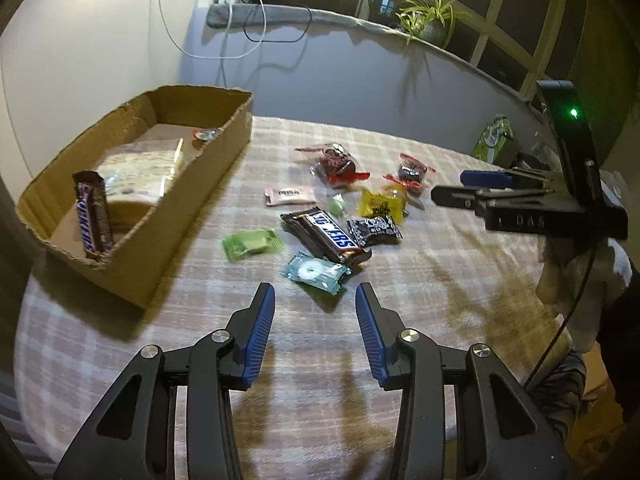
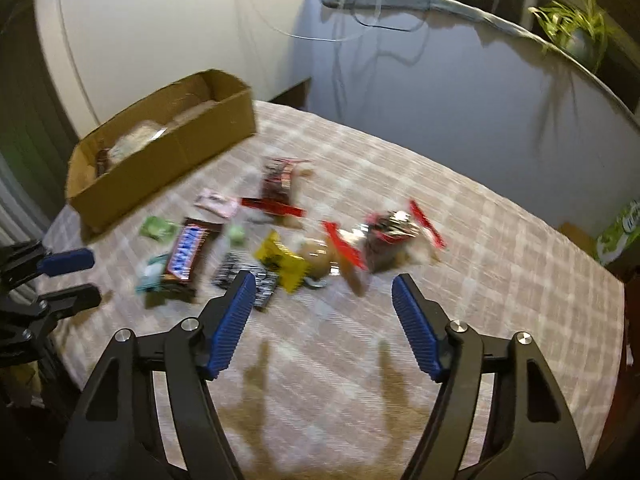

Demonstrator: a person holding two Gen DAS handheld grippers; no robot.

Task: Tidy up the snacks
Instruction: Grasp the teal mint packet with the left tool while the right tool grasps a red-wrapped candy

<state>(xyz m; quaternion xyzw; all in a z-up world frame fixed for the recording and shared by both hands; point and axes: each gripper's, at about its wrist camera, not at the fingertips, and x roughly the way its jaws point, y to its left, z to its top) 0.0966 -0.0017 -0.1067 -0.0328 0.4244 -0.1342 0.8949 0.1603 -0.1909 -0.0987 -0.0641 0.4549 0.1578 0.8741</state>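
A cardboard box [image 1: 216, 152] stands at the left of the checked tablecloth; it holds a Snickers bar [image 1: 94, 216] leaning on end and a pale packet [image 1: 140, 168]. Loose snacks lie mid-table: a Snickers bar [image 1: 326, 238], a teal mint [image 1: 316, 272], a green packet [image 1: 250, 242], a yellow candy [image 1: 378, 204], two red-wrapped candies [image 1: 336, 164]. My left gripper [image 1: 315, 294] is open and empty just short of the teal mint. My right gripper [image 2: 324, 284] is open and empty above the table, near the yellow candy [image 2: 280, 260]; it also shows in the left wrist view [image 1: 464, 188].
A green carton [image 1: 492, 138] stands at the far right table edge. A window ledge with a potted plant [image 1: 430, 20] and hanging cables [image 1: 240, 20] runs behind the table. The box also shows in the right wrist view [image 2: 168, 148], and so does my left gripper [image 2: 68, 276].
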